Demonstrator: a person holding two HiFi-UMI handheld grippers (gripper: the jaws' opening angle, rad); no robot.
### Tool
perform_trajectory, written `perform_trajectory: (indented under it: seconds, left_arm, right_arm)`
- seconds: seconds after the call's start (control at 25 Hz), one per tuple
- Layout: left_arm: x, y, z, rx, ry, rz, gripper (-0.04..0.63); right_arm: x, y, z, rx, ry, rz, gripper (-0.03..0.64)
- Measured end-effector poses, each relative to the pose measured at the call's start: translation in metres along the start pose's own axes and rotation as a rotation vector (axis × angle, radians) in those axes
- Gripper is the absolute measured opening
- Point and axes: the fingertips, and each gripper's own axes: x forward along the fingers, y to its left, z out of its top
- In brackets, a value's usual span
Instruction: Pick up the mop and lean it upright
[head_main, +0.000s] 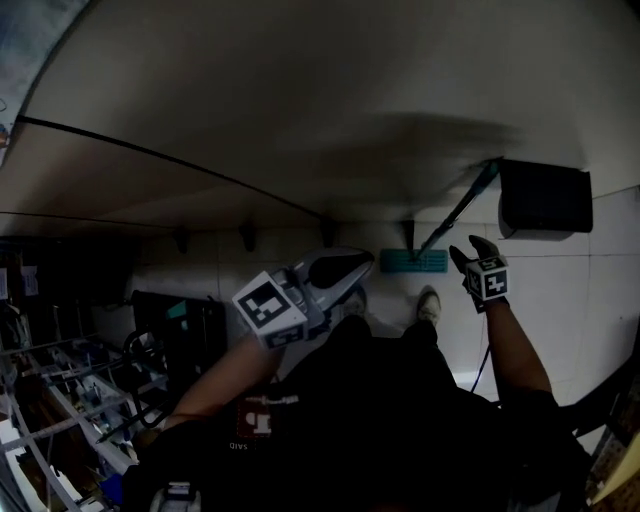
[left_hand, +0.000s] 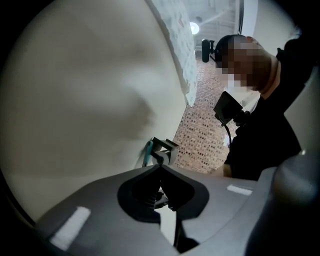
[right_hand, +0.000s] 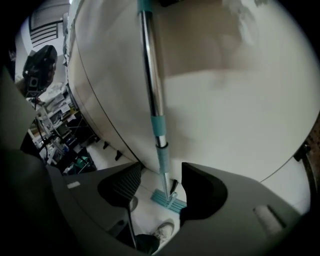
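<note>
The mop leans upright against the white wall. Its teal head (head_main: 413, 262) rests on the floor and its metal and teal handle (head_main: 462, 205) slants up to the wall. In the right gripper view the handle (right_hand: 152, 90) runs down to the head (right_hand: 167, 199). My right gripper (right_hand: 162, 169) is open, and the handle shows in the gap beyond the jaws, untouched. In the head view the right gripper (head_main: 471, 250) hangs just right of the mop head. My left gripper (head_main: 368, 262) is shut on nothing, left of the mop. In its own view the left gripper (left_hand: 160, 166) faces the distant mop (left_hand: 148, 153).
A black box (head_main: 545, 198) hangs on the wall at the handle's top. A thin cable (head_main: 170, 160) runs along the wall. Cluttered wire shelves (head_main: 70, 390) and a dark cabinet (head_main: 180, 330) stand at the left. The person's shoe (head_main: 429, 303) is near the mop head.
</note>
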Motion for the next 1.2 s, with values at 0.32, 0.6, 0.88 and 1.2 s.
perform_trajectory:
  seconds: [0.32,0.6,0.88,1.2]
  left_arm:
    - [-0.024,-0.012,0.071,0.083,-0.148,0.015,-0.002]
    - [-0.065,-0.038,0.148,0.206,-0.292,0.014,-0.002]
    - [-0.105,-0.041,0.224,0.265,-0.399,0.102,-0.002]
    - [-0.138,-0.062,0.273,0.286,-0.462,0.134,-0.002]
  right_arm:
    - [-0.135,0.092,0.125,-0.146,-0.297,0.132,0.212]
    - [-0.249,0.135,0.244,-0.183,-0.538,0.161,0.195]
    - [-0.353,0.164,0.339,-0.267,-0.709,0.141,0.133]
    - [-0.441,0.207,0.400,-0.353,-0.799,0.274,0.014]
